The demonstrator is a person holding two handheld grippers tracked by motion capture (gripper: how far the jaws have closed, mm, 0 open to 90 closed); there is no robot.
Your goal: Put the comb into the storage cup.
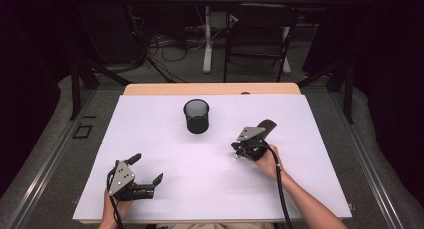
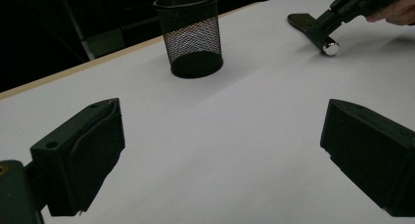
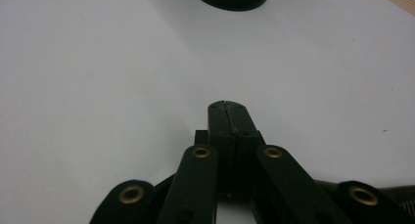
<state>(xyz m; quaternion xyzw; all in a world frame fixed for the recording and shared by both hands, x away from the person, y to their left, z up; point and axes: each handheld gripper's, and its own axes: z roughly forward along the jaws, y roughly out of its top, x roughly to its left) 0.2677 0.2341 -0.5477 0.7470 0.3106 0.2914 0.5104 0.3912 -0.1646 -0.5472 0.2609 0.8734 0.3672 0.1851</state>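
Observation:
A black mesh cup (image 1: 196,117) stands upright at the middle back of the white table (image 1: 165,189); in the left gripper view the cup (image 2: 192,35) is ahead and empty as far as I can see. My left gripper (image 1: 148,168) rests open near the front left, and its jaws (image 2: 225,150) stand wide with only bare table between them. My right gripper (image 1: 236,154) lies low right of centre, pointing toward the cup. Its jaws (image 3: 229,106) are pressed together with nothing visible between them. A small shiny round piece (image 2: 331,47) shows at its tip; whether it is pinched I cannot tell.
A dark flat object (image 1: 267,125) lies on the table just behind the right gripper and appears again as a dark flat object (image 2: 301,21) in the left gripper view. Beyond the table's wooden far edge (image 1: 210,89) are a chair, cables and another desk's legs.

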